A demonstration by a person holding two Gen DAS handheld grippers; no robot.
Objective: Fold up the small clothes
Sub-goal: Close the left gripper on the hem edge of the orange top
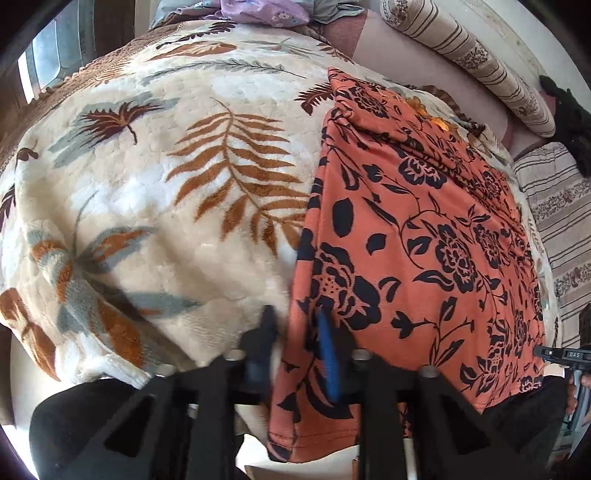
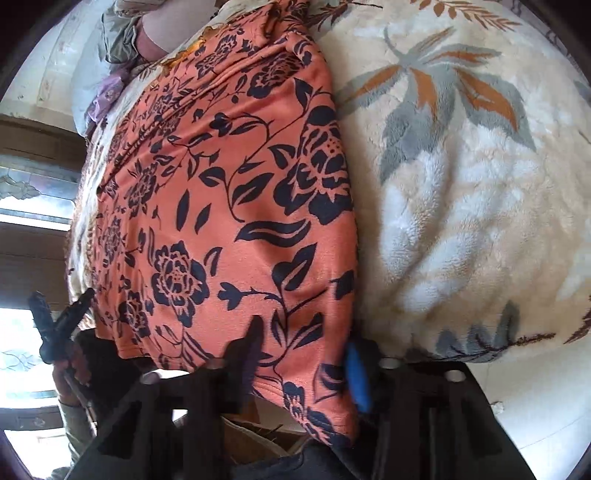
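Note:
An orange garment with a dark floral print (image 1: 424, 221) (image 2: 221, 184) lies spread flat on a cream leaf-patterned blanket (image 1: 147, 184) (image 2: 461, 184). My left gripper (image 1: 297, 343) points steeply down at the garment's near left corner, where the hem hangs over the bed edge. Its fingers are shut on the fabric there. My right gripper (image 2: 303, 354) grips the other near corner, with cloth pinched between the dark finger (image 2: 251, 339) and the blue-padded one. Each gripper shows at the edge of the other's view, held in a hand (image 1: 561, 356) (image 2: 55, 321).
A striped bolster pillow (image 1: 461, 48) and a striped sheet (image 1: 561, 206) lie beyond the garment. A heap of purple and grey cloth (image 1: 258, 11) sits at the far end of the bed. A window (image 2: 29, 203) is behind the left hand. A cardboard box (image 2: 251, 435) lies below the bed edge.

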